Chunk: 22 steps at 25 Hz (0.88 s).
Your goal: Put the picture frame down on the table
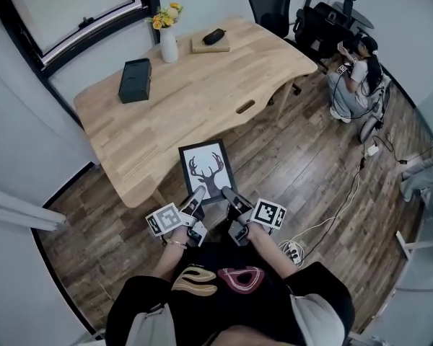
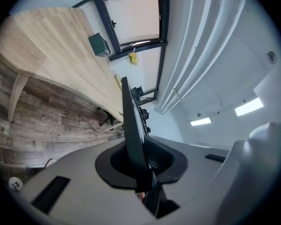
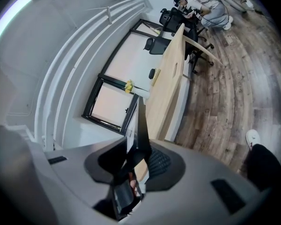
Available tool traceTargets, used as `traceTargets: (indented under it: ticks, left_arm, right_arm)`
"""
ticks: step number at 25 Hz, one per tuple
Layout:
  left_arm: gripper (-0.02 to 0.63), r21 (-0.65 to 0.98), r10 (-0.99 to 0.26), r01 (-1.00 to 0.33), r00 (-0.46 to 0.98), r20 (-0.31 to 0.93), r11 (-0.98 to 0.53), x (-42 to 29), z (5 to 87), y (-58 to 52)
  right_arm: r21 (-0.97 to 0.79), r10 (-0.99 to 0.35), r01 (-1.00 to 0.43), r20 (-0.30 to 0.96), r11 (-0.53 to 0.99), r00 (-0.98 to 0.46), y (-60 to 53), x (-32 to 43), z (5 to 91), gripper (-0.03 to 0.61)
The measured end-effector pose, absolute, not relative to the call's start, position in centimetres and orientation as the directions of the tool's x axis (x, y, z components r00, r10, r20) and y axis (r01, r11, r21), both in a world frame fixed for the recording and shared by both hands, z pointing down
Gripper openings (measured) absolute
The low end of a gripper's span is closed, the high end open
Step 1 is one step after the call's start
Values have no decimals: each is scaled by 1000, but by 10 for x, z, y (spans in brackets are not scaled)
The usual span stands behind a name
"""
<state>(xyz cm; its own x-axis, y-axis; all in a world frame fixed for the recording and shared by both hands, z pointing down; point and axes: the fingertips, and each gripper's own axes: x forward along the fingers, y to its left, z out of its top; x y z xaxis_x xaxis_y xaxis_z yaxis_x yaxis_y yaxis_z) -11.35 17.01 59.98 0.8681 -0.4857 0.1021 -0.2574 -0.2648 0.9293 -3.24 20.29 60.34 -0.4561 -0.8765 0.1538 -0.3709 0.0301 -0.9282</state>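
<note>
A black picture frame [image 1: 206,170] with a deer-antler print hangs in the air over the wooden floor, just short of the table's near edge. My left gripper [image 1: 197,193] is shut on the frame's lower left corner and my right gripper [image 1: 227,192] on its lower right corner. In the left gripper view the frame [image 2: 131,125] runs edge-on between the jaws. The right gripper view shows the same frame [image 3: 141,125] edge-on, pinched between the pads. The light wooden table [image 1: 195,99] lies ahead of the frame.
On the table stand a dark box [image 1: 135,80], a white vase with yellow flowers [image 1: 168,43] and a book with a black object on it [image 1: 211,42]. Office chairs [image 1: 268,6] and a seated person [image 1: 355,78] are at the far right. Cables and a power strip [image 1: 292,249] lie on the floor.
</note>
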Motion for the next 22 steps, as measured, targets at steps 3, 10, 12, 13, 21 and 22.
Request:
traceTargets:
  ticks: [3, 10, 12, 13, 21, 22]
  left_arm:
    - [64, 935, -509, -262, 854, 108, -241, -104, 601, 148]
    - [67, 941, -586, -261, 806, 89, -216, -79, 594, 91]
    - [67, 943, -603, -263, 792, 88, -207, -71, 593, 78]
    - [66, 944, -612, -263, 786, 90, -199, -67, 592, 70]
    - [68, 950, -661, -270, 744, 100, -160, -21, 600, 28]
    - [69, 949, -666, -272, 739, 102, -157, -14, 600, 22]
  right_arm:
    - [-923, -857, -384, 173, 32, -485, 178, -22, 603, 120]
    - [-917, -826, -390, 152, 88, -544, 114, 7, 590, 120]
    - [-920, -817, -379, 144, 97, -558, 98, 15, 589, 118]
    - [-921, -812, -377, 145, 98, -565, 90, 20, 588, 118]
    - [-924, -784, -367, 149, 106, -602, 42, 67, 593, 115]
    - [-923, -781, -369, 154, 105, -606, 36, 75, 593, 116]
